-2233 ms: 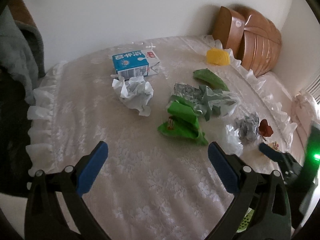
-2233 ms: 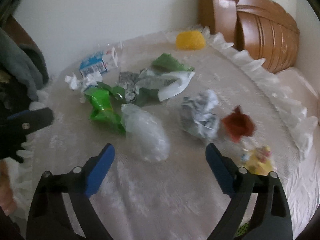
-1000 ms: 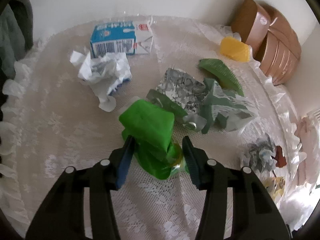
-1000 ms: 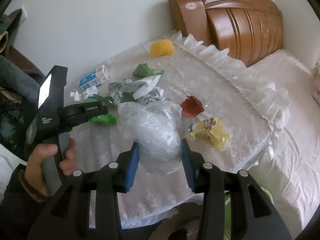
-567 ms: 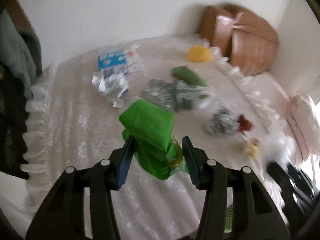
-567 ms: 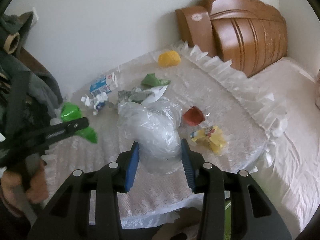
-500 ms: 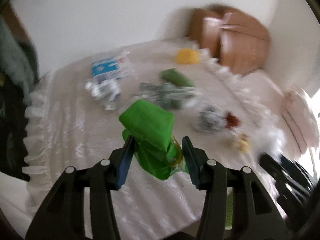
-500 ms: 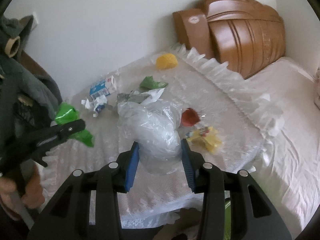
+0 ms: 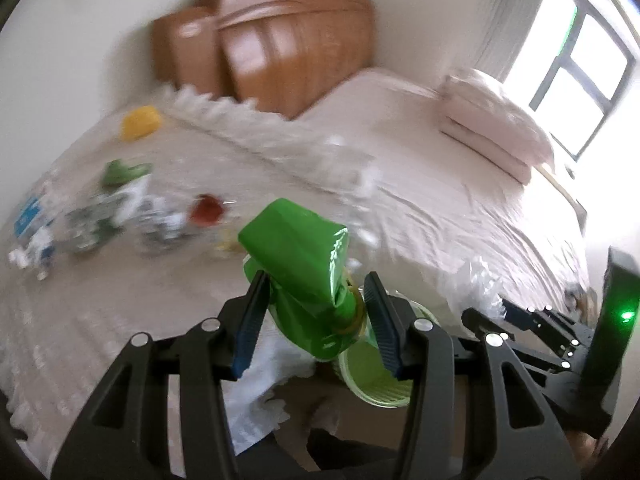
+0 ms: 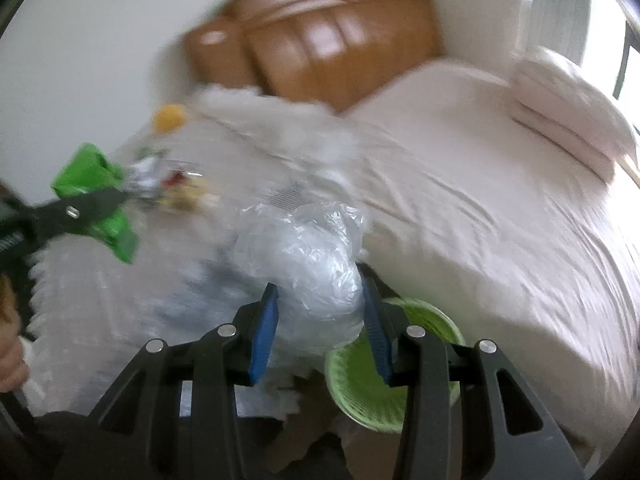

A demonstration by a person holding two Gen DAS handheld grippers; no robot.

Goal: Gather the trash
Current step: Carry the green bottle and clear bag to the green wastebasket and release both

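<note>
Left gripper [image 9: 314,316] jaws clenched on green wrapper [image 9: 298,264], right gripper [image 10: 320,320] on plastic bag [image 10: 308,256], both carried toward green bin [image 10: 360,384] at 5 o'clock.

Daylight entered from the window [image 9: 576,60] at the upper right of the left wrist view, where the panes were blown out to white. That light washed the pale bed [image 9: 460,200] and the pillow [image 9: 492,128], leaving few shadows. Both views were smeared by motion blur: the wooden headboard [image 10: 316,44], the frilled cloth edge and the scattered litter were streaked and soft. The green wrapper [image 9: 304,276] and the clear plastic bag [image 10: 308,256], close to the lenses, stayed sharp. Fisheye distortion bent the walls, and dark vignetting ringed each frame. A green indicator light [image 9: 626,315] glowed at the right edge of the left wrist view.
</note>
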